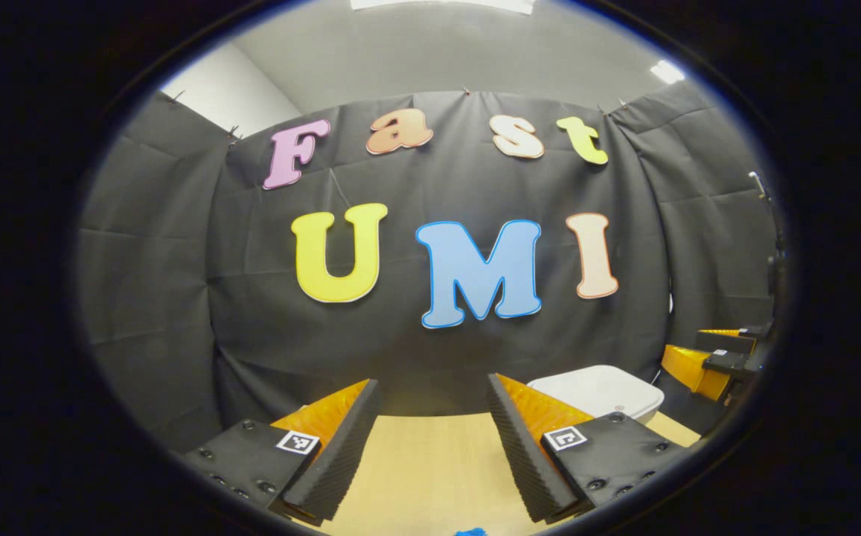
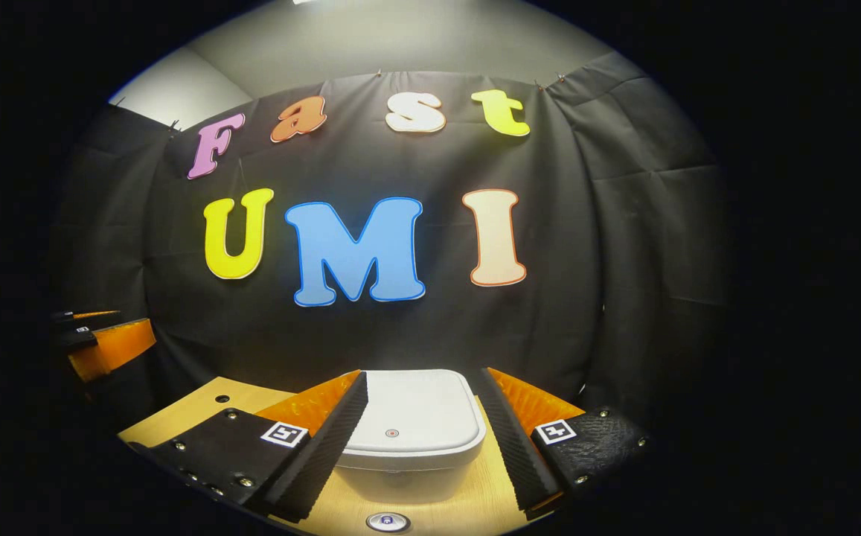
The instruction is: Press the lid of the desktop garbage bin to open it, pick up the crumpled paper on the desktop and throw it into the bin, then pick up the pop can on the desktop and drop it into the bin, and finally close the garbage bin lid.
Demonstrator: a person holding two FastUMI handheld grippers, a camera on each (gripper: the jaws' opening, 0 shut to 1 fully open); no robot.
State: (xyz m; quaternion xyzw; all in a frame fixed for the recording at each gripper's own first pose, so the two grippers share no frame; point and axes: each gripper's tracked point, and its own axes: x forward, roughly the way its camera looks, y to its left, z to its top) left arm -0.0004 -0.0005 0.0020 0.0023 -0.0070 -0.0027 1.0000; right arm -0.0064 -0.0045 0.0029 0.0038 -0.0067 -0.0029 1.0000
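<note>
The white desktop bin stands on the wooden table with its lid down, straight ahead in the right gripper view. My right gripper is open, its fingers reaching along either side of the bin's front without touching it. A round silver can top shows at the bottom edge, below the bin. My left gripper is open over bare table with nothing between its fingers. In the left gripper view the bin sits to the right, and the right gripper shows beyond it.
The black cloth wall closes the back of the table. A small blue thing peeks in at the bottom edge of the left gripper view. A small hole marks the table at the left, near the left gripper.
</note>
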